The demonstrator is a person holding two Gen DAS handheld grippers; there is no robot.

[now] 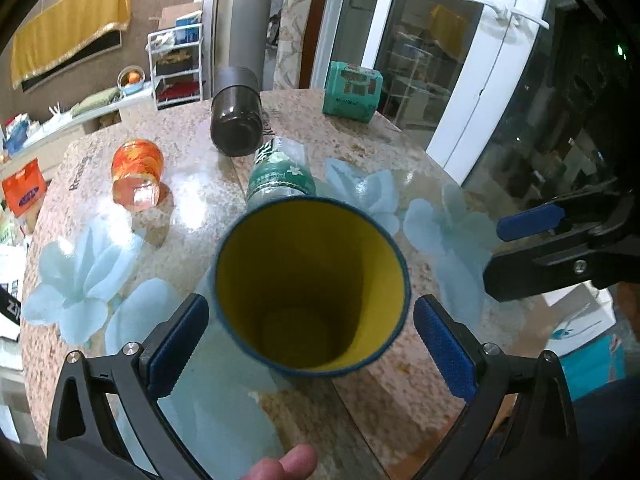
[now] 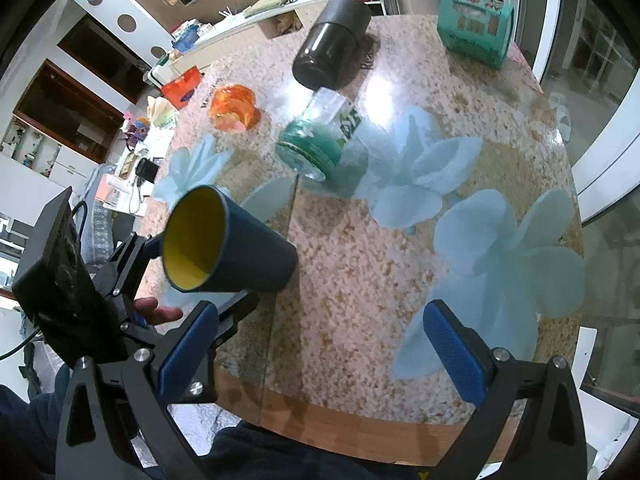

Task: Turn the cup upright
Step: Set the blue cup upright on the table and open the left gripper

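Note:
The cup [image 1: 312,284] is dark blue outside and yellow inside. It stands upright on the table, mouth up, between the fingers of my left gripper [image 1: 312,344], which is open and apart from the cup on both sides. In the right wrist view the cup [image 2: 228,248] stands at the left, with the left gripper [image 2: 188,276] around its lower part. My right gripper [image 2: 332,344] is open and empty over the table's front part; its fingers [image 1: 532,224] show at the right of the left wrist view.
On the round speckled table [image 2: 400,240] with pale blue flowers stand a green-labelled bottle [image 2: 320,136], a dark jar [image 2: 332,44], an orange cup [image 2: 234,108] and a teal box [image 2: 476,28]. A glass door [image 1: 460,60] is behind the table.

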